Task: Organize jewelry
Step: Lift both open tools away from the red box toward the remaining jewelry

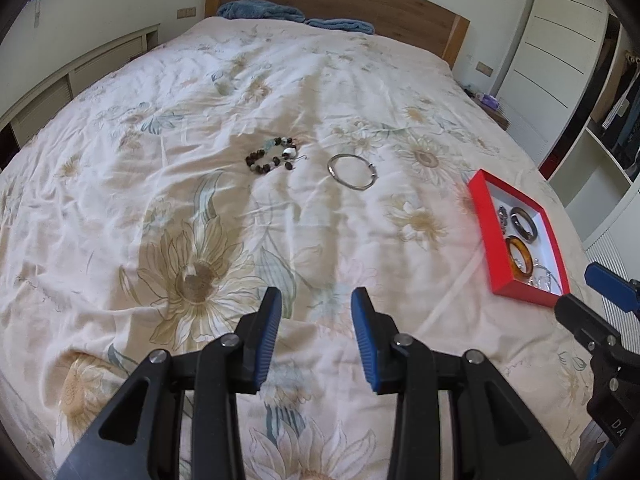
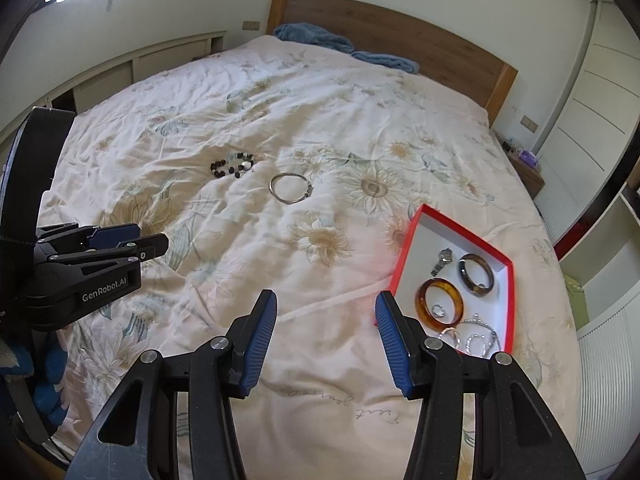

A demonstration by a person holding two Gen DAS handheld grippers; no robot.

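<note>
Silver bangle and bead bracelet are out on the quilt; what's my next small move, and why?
Probably ease the right gripper forward toward the silver bangle: its jaws are open and empty, and that bangle lies nearer the red box than the bead bracelet.

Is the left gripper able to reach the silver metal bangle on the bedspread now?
Probably yes: the left gripper is open and empty, and only bare bedspread lies before the silver metal bangle.

The left gripper (image 1: 316, 304) hangs over the floral bedspread (image 1: 160, 184) with its jaws apart and nothing between them. Beyond it lie a beaded bracelet (image 1: 272, 154) and, just right of that, a silver bangle (image 1: 352, 171). Farther right of the bangle sits a red box (image 1: 480, 216) holding an amber bangle (image 1: 518, 258) and a dark bangle (image 1: 526, 224).
</note>
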